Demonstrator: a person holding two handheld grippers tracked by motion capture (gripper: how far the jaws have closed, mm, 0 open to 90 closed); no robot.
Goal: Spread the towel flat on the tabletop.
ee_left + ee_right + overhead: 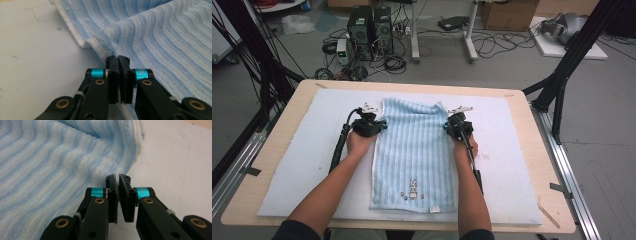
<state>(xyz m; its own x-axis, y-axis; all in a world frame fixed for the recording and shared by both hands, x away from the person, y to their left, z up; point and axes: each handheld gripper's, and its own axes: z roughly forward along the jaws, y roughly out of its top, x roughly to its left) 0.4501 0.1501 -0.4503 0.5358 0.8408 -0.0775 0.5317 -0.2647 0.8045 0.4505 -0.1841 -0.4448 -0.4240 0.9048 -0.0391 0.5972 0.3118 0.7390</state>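
High view: a light blue striped towel point(412, 155) lies flat and lengthwise in the middle of a pale foam mat point(302, 165) that covers the wooden table point(277, 140), a small rabbit motif near its close hem. My left gripper point(381, 125) sits at the towel's left edge and my right gripper point(447, 126) at its right edge, both toward the far end. In the left gripper view the jaws are pressed together on the white hem point(100, 50), which lifts in a small ridge just ahead of them. In the right gripper view the jaws are nearly touching at the towel's border point(136, 152); I cannot tell how much cloth sits between them. I judge the towel light, soft and limp: it will sag and fold wherever unsupported, so the stitched hem near the corners is the firmest place to hold.
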